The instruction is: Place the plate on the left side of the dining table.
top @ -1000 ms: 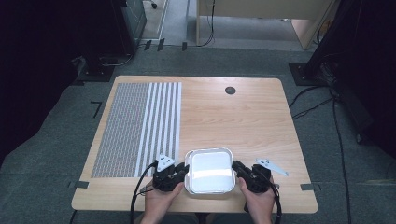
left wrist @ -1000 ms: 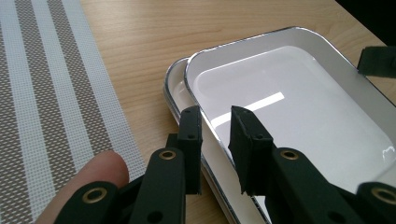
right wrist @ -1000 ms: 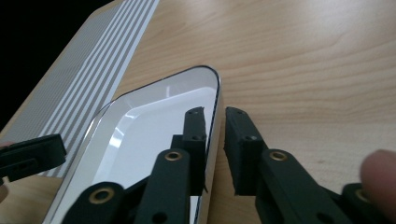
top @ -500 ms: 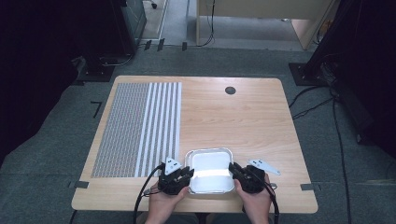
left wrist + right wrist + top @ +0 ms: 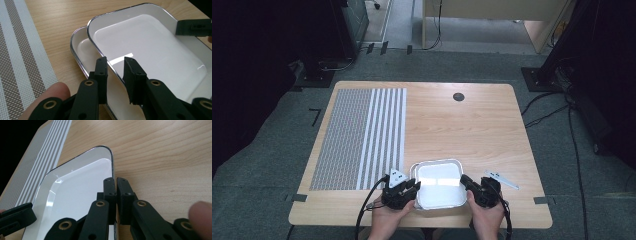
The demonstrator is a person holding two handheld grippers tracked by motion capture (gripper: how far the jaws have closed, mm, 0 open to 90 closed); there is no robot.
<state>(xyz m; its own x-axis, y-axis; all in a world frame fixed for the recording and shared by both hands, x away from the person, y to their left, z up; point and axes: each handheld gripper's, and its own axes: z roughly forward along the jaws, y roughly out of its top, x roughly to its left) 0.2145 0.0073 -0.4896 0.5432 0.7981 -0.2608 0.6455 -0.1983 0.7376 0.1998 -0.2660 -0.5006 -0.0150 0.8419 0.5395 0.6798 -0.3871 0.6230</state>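
1. Near the front edge of the worktop [image 5: 472, 125], two white trays sit nested, the upper tray [image 5: 439, 182] skewed over the lower tray [image 5: 81, 48], whose corner peeks out on the left.
2. On the right rim, the right tongs [image 5: 468, 183] have just been closing and now look clamped on the upper tray's thin edge, as the right gripper view shows at [image 5: 116, 185].
3. At the left rim, the left tongs [image 5: 413, 187] stand partly apart, one jaw on each side of the upper tray's edge; I cannot tell whether the pads press on it.
4. Risk, as I judge it: if the left side is not truly gripped, a lift would tip the tray from the right pinch alone, and the smooth rim could slip out.
5. Another risk: the lower tray may cling to the upper one and rise with it, then drop back onto the wood.
6. Pulling unevenly could also slide both trays off the near edge, which is close.
7. Both trays look glossy white, enamel-like, with rounded corners, a dark thin rim line and bright reflections in the upper tray's shallow flat basin.
8. Left of them lies a striped woven placemat [image 5: 362, 135]; a small metal piece [image 5: 501, 179] lies just right of the right hand.
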